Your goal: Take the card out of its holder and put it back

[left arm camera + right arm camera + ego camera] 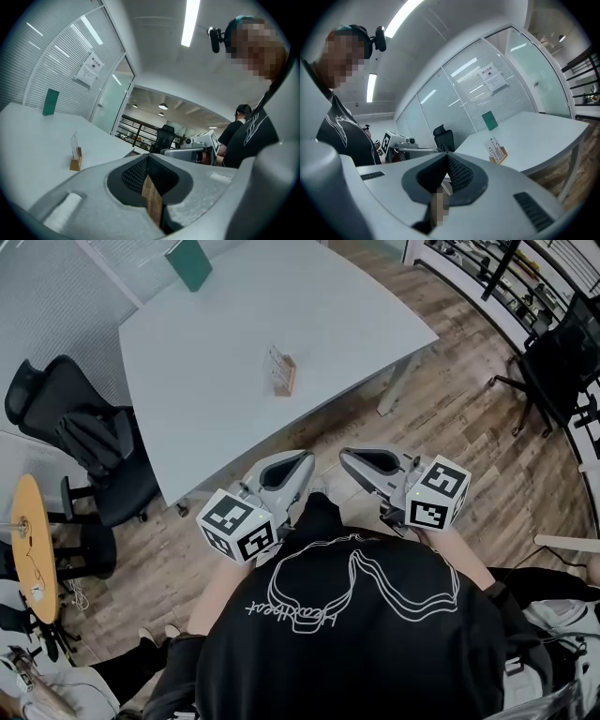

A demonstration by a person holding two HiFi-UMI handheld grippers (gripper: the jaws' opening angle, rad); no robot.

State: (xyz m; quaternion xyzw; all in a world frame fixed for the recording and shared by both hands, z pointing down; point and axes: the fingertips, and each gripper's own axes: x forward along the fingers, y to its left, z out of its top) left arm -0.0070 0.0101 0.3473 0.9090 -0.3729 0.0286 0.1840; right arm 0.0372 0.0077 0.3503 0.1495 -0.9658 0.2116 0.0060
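Closest to the body: a black T-shirt point(356, 634) with a white line drawing fills the bottom of the head view.
Left hand: the left hand-held gripper point(306, 459), pale grey with a black-and-white marker cube at its rear, is held in front of the chest and points toward the surface; its jaws are pressed together with nothing between them point(147, 157).
Right hand: the right hand-held gripper point(345, 457), of the same build, is just beside the left one, their tips near each other but apart; its jaws are also together and empty point(446, 157).
Below the grippers: a brown wood-plank floor point(450, 418) lies between the person and the surface.
Surface: a large pale grey table top point(216, 418) with rounded corners stands ahead; both grippers are short of its near edge.
Holder: a small light-wood block holder point(285, 378) stands near the middle of the surface, well apart from both grippers point(75, 164) point(501, 154).
Card: a small white card point(275, 360) stands upright in the holder's slot point(74, 140) point(493, 146), untouched.
Far edge: a dark green upright rectangular object point(188, 262) stands at the back of the surface.
Left side: a black office chair point(94, 446) is beside the surface.
Background: a glass partition with white blinds point(478, 79) is behind the surface.
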